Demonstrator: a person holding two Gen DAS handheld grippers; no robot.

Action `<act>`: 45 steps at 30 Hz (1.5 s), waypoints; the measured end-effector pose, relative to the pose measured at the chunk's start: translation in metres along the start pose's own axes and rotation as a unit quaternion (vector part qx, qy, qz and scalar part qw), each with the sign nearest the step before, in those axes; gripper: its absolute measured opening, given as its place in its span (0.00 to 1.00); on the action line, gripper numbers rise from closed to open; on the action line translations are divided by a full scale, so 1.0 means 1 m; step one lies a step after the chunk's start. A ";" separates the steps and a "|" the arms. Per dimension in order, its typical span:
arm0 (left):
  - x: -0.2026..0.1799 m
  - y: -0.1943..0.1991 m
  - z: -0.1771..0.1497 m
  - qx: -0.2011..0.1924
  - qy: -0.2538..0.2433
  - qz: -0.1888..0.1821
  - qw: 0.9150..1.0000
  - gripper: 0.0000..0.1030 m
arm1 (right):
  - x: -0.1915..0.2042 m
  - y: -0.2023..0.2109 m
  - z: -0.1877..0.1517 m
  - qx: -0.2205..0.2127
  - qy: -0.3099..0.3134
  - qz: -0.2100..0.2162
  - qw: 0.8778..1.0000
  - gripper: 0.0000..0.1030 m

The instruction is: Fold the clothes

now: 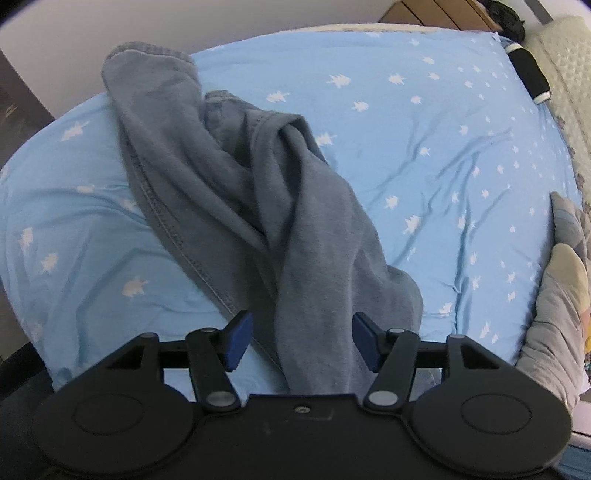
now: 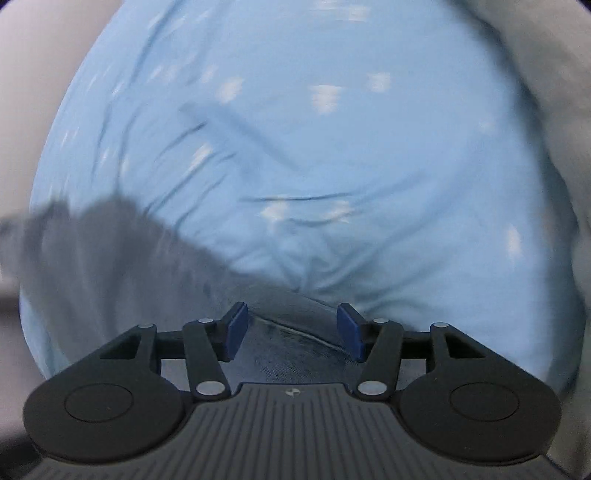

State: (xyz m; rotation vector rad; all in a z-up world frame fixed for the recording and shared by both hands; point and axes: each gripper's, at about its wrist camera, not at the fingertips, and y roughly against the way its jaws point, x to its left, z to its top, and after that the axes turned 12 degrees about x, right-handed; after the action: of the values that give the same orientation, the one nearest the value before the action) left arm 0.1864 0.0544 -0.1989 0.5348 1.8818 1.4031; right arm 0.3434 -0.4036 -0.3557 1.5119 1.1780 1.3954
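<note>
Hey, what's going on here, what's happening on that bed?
A person with a handheld gripper in each hand is starting to fold a grey garment that lies crumpled and twisted on a light blue bedsheet. The left gripper is open, with a bunched part of the garment between its blue pads, not clamped. The right gripper is also open over grey cloth; that view is blurred. No fold is made yet.

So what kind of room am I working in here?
Most likely a bedroom: the grey garment lies on a bed with a blue leaf-print sheet, a quilted blanket along its far edge and wooden furniture behind.
</note>
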 end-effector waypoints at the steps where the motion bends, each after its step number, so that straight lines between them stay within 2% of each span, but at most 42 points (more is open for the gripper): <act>1: 0.001 0.001 0.001 -0.001 0.001 -0.001 1.000 0.55 | 0.007 -0.005 0.007 0.013 0.033 -0.001 0.999 0.55; 5: 0.003 0.006 0.001 -0.005 0.001 -0.003 1.000 0.55 | 0.034 -0.024 0.035 0.066 0.162 -0.004 0.985 0.60; 9: 0.007 0.009 0.001 -0.005 0.001 -0.003 1.000 0.55 | 0.043 -0.042 0.042 0.080 0.191 -0.010 0.978 0.60; 12: 0.011 0.014 0.001 -0.008 -0.001 -0.005 1.000 0.55 | 0.047 -0.050 0.034 0.095 0.201 -0.034 0.974 0.59; 14: 0.014 0.016 0.002 -0.010 -0.003 -0.007 1.000 0.56 | 0.044 -0.051 0.026 0.095 0.199 -0.048 0.974 0.48; 16: 0.017 0.016 0.002 -0.011 -0.001 -0.009 1.000 0.56 | 0.041 -0.047 0.015 0.074 0.199 -0.061 0.975 0.24; 17: 0.019 0.016 0.002 -0.011 -0.001 -0.011 1.000 0.56 | 0.040 -0.043 0.009 0.058 0.195 -0.066 0.977 0.17; 19: 0.021 0.014 0.002 -0.009 -0.002 -0.015 1.000 0.56 | 0.040 -0.029 -0.006 0.020 0.180 -0.063 0.981 0.09; 23: 0.020 0.010 0.002 0.000 -0.015 -0.028 1.000 0.56 | 0.044 -0.001 -0.047 -0.047 0.165 -0.064 0.983 0.07; 26: 0.015 0.009 0.002 0.007 -0.029 -0.044 0.999 0.56 | 0.053 0.014 -0.085 -0.076 0.165 -0.071 0.981 0.06; 30: 0.008 0.009 0.002 0.018 -0.048 -0.062 0.997 0.56 | 0.081 0.027 -0.149 -0.101 0.167 -0.104 0.975 0.06; 35: 0.002 0.015 -0.002 0.031 -0.096 -0.089 0.991 0.56 | 0.118 0.013 -0.216 -0.091 0.166 -0.158 0.969 0.06; 40: 0.011 0.014 -0.010 0.049 -0.138 -0.094 0.985 0.56 | 0.136 -0.012 -0.259 -0.071 0.111 -0.179 0.975 0.06; 45: 0.035 0.003 -0.025 0.077 -0.171 -0.084 0.979 0.56 | 0.134 -0.044 -0.289 -0.056 0.027 -0.191 0.980 0.06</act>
State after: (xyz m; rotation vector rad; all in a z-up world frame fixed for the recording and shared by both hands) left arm 0.1441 0.0640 -0.2024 0.6322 1.7167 0.9904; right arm 0.0486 -0.2795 -0.3216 1.1040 1.3184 1.2238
